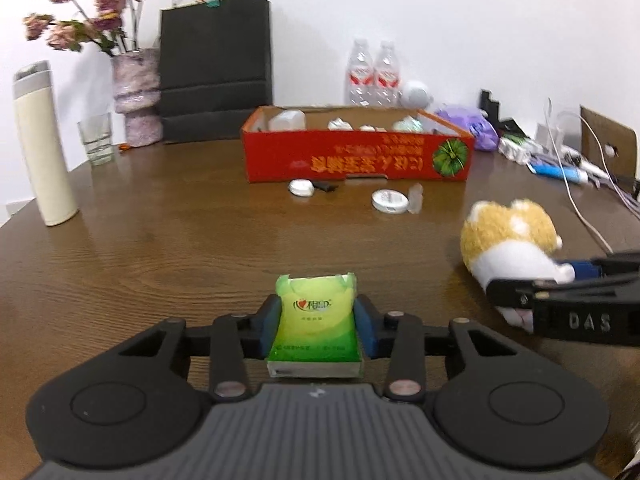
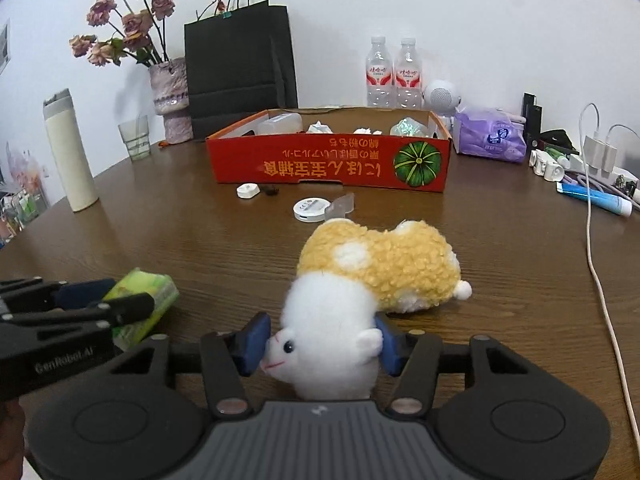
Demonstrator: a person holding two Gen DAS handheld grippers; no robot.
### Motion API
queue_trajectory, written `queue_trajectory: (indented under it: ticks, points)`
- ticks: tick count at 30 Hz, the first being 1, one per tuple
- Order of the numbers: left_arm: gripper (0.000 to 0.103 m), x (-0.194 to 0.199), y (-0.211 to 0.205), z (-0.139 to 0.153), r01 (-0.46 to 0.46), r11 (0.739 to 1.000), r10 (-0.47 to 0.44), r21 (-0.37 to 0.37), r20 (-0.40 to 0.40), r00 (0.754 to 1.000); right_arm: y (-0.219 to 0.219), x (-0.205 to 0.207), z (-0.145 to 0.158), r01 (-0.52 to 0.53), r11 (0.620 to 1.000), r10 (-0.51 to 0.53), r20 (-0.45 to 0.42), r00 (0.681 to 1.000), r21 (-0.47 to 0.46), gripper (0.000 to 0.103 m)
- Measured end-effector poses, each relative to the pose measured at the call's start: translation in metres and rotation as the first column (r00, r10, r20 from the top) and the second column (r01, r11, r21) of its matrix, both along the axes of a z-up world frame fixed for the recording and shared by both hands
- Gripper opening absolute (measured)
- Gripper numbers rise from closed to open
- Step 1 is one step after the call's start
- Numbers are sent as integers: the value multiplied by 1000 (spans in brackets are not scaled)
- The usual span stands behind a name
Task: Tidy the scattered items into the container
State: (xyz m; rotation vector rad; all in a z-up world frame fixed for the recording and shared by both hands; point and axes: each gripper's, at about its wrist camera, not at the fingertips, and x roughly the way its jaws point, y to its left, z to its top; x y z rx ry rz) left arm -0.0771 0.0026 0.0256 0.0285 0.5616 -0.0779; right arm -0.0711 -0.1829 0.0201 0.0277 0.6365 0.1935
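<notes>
Both grippers low, jaws clamped.

My left gripper (image 1: pixel 316 322) and right gripper (image 2: pixel 320 342): black linkage arms, blue finger pads (image 1: pixel 365 330), silver pivot screws, ribbed grey body behind, round black discs either side. "GenRobot.AI" and "DAS" lettering on the sides.

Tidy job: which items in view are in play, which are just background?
In play: green tissue pack in left gripper; plush hamster in right gripper; red box; white round case, small white case, clear cap loose in front of it.

Background: thermos, glass, flower vase, black bag, water bottles, purple wipes.
</notes>
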Motion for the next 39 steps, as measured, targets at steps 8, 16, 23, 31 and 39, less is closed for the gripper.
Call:
queue_trajectory:
  ticks: [8,16,23,31,39]
  points:
    - [40,-17,-6,20,-5,1000,4,3,76,997,2,-31,20,-19,1000,19,82,996,5,51]
    - [40,-30,-5,27,-6,1000,6,-1,104,995,-2,-50,39,-24,1000,22,136,990,12,38]
    - [40,-31,-3,23,-10,1000,11,-14,89,996,0,-47,47,-54,998,57,146,988,-26,11]
    - [41,-35,4,19,-1,1000,1,4,88,996,-30,-57,43,-85,995,88,62,994,-44,59]
    - [41,-27,2,9,8,1000,-8,-3,53,999,-15,-114,21,-195,981,194,-44,980,-18,61]
